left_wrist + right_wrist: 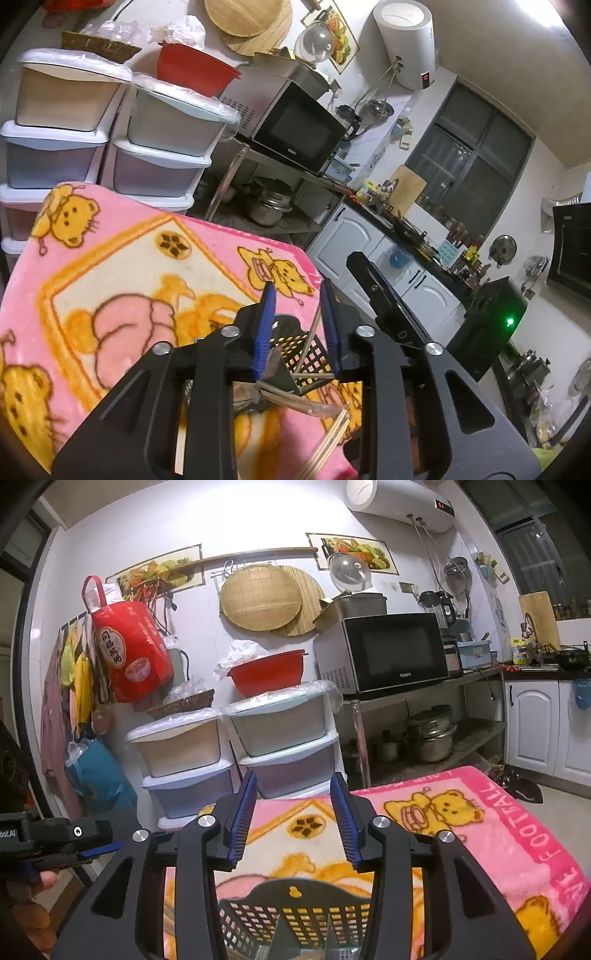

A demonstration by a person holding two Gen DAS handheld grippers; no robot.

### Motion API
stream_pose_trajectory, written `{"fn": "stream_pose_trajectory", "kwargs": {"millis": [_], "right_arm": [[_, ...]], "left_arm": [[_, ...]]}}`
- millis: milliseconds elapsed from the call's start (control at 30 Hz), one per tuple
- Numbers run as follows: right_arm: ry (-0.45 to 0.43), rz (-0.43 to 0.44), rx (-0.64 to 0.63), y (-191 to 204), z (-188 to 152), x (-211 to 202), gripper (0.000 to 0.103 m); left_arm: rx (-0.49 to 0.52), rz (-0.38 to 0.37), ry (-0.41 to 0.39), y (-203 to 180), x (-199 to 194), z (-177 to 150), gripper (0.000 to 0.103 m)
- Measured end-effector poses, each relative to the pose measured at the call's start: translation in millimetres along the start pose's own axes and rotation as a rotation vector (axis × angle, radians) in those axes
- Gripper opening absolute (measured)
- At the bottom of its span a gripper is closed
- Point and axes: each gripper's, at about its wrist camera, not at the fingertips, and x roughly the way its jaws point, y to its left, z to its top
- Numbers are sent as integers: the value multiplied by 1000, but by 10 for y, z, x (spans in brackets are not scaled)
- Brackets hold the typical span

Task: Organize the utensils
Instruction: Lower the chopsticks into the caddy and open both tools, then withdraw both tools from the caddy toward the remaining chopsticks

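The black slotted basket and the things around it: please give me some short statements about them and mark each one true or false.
1. The black slotted basket stands on a pink blanket with yellow bears. True.
2. The right hand-held gripper is shut on a chopstick. False: its jaws are open with nothing between them.
3. Chopsticks lie on the blanket near the basket. True.
4. The microwave door is open. False: it is closed.
5. A red bowl sits on top of the plastic drawers. True.
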Motion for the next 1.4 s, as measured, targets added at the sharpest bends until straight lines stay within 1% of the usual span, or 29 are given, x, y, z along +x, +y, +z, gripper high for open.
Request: {"fn": "stream_pose_trajectory", "kwargs": {"millis": [67, 133, 233, 300, 333, 367, 500, 533, 633, 733, 833, 933, 1100, 1167, 1400], "right_arm": [[3, 0, -1, -3, 4, -40, 44], [14, 0, -6, -7, 4, -52, 46], [34, -1, -6, -25, -7, -113, 46], [43, -2, -9, -29, -15, -161, 48], [46, -3, -12, -29, -17, -179, 48], [49, -7, -17, -25, -22, -201, 51], [56, -10, -27, -22, -32, -308, 58], [59, -11, -31, -21, -34, -331, 59], [73, -10, -42, -7, -35, -383, 61], [80, -9, -47, 0, -43, -442, 63], [75, -20, -66, 19, -52, -515, 68], [70, -24, -83, 28, -68, -592, 71], [76, -27, -84, 11, -96, -674, 74], [79, -26, -82, 7, -110, -697, 75], [98, -21, -71, -20, -212, -854, 78]], "left_arm": [[2, 6, -4, 0, -23, -8, 31], [2, 10, -7, -4, -44, -15, 37], [1, 16, -9, -13, -80, -32, 43], [1, 21, -7, -23, -108, -50, 44], [1, 20, -8, -30, -118, -58, 47], [1, 23, -12, -36, -142, -69, 51], [2, 28, -23, -55, -210, -98, 58], [2, 29, -26, -64, -232, -106, 62], [1, 32, -34, -74, -291, -120, 66], [1, 33, -42, -97, -348, -129, 66], [2, 39, -45, -111, -390, -139, 67], [7, 53, -44, -126, -425, -168, 90], [22, 59, -49, -171, -513, -240, 91], [24, 61, -53, -178, -548, -264, 92], [22, 53, -48, -188, -617, -361, 92]]}}
